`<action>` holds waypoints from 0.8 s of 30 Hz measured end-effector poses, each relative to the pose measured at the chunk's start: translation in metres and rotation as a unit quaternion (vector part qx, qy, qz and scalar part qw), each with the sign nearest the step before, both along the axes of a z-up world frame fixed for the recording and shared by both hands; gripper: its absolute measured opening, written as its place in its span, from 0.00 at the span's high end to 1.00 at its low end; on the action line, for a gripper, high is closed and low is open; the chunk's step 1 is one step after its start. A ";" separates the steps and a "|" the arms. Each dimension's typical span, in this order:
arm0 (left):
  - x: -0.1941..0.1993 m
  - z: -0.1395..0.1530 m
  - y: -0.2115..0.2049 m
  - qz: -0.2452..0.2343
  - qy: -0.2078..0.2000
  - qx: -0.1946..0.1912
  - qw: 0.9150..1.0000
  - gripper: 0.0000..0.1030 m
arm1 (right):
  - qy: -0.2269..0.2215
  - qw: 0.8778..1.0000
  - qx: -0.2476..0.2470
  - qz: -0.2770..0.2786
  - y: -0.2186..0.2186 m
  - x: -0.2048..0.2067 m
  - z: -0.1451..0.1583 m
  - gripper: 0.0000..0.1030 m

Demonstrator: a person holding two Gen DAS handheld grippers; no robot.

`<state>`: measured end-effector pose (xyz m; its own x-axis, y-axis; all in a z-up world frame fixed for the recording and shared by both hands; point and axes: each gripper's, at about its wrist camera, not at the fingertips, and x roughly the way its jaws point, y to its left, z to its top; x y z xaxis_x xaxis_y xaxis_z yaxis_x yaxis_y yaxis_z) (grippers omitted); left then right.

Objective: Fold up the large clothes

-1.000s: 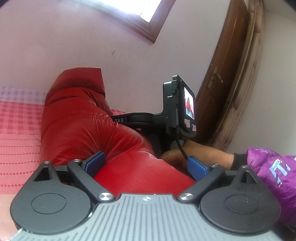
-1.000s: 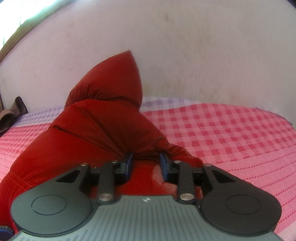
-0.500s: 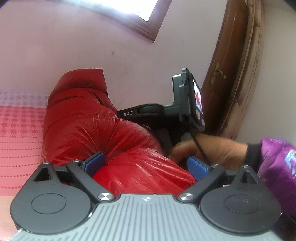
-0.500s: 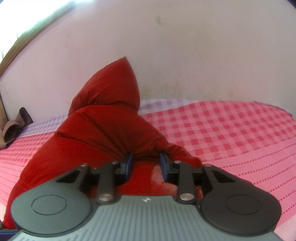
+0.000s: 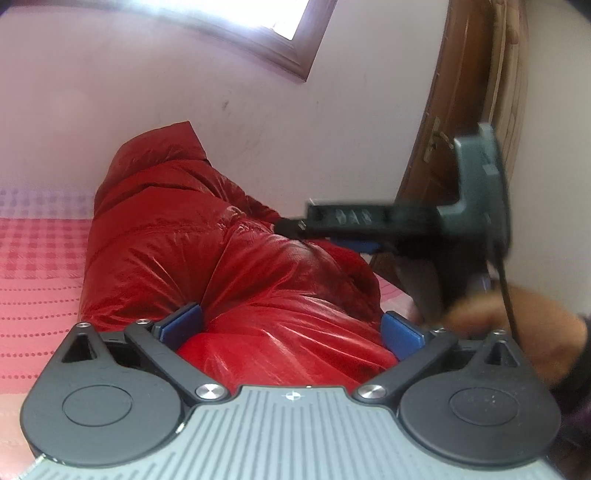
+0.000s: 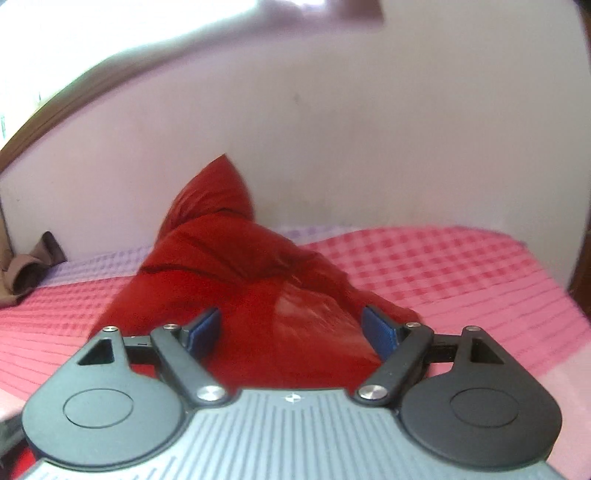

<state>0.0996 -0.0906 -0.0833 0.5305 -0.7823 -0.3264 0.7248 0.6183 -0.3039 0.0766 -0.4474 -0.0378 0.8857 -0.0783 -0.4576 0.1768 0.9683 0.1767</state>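
A shiny red puffer jacket (image 5: 207, 258) lies bunched on the bed, its hood (image 6: 214, 195) standing up against the wall. My left gripper (image 5: 291, 328) is low over the near end of the jacket. Its jaws are spread wide and still opening, and red fabric bulges up between the blue pads (image 5: 183, 323). My right gripper (image 6: 291, 330) hangs over the jacket (image 6: 258, 295) with its jaws opening and the fabric lying loose between them. In the left wrist view its black body (image 5: 369, 218) is blurred above the jacket, held by a hand (image 5: 517, 328).
A pink checked bedspread (image 6: 424, 266) covers the bed, with a lilac strip along the wall. A brown cloth (image 6: 26, 269) lies at the far left. A wooden door (image 5: 476, 110) stands at the right and a window (image 5: 280, 22) is above.
The right gripper's jaws, nearly shut on a jacket fold before, have sprung apart and the gripper has pulled back and up. The left gripper stays put, jaws slightly wider.
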 end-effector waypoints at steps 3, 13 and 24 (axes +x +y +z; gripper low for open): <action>-0.002 0.000 -0.002 0.000 -0.006 0.005 1.000 0.01 | -0.019 1.000 0.007 -0.019 -0.004 -0.013 -0.016 0.14; -0.004 0.000 -0.001 -0.005 -0.013 0.008 1.000 0.01 | -0.036 0.997 0.059 -0.041 -0.017 -0.012 -0.055 0.00; -0.005 0.000 0.000 -0.004 -0.012 0.005 1.000 0.01 | -0.010 0.988 0.151 -0.007 -0.043 0.002 -0.068 0.00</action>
<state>0.0947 -0.0911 -0.0830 0.5315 -0.7840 -0.3207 0.7374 0.6146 -0.2802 0.0788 -0.4907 -0.1058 0.8943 0.0477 -0.4449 0.1832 0.8682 0.4612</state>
